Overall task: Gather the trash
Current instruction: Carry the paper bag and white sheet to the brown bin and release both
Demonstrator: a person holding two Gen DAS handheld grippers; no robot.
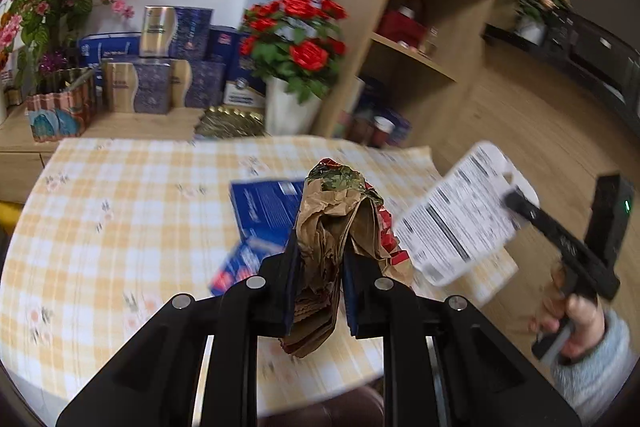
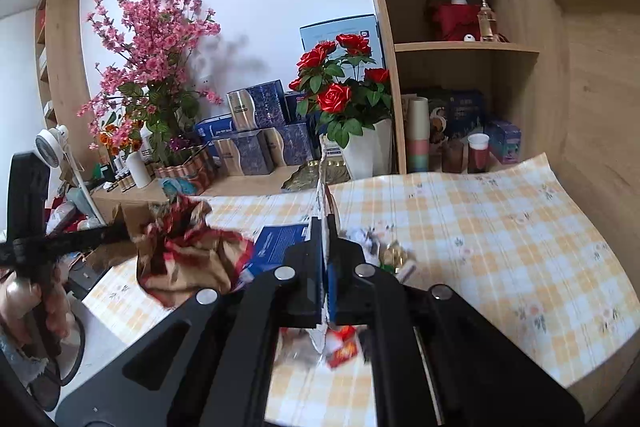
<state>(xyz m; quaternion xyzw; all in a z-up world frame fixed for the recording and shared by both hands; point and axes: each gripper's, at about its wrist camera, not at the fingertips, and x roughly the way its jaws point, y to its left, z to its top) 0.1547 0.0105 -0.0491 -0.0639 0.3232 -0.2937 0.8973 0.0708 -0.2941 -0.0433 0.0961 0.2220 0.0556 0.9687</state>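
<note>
The crumpled brown paper bag [image 1: 340, 227] is pinched in the left gripper [image 1: 320, 259], up off the checked tablecloth [image 1: 120, 207]; the right gripper [image 2: 325, 247], fully closed, grips a flat white printed wrapper [image 1: 460, 219] beside it

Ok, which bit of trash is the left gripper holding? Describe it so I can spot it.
Above the yellow checked tablecloth, look at the left gripper. Pinched upright between its fingers is a crumpled brown paper bag with red and green print, unlike the flat white printed package beside it.
</note>
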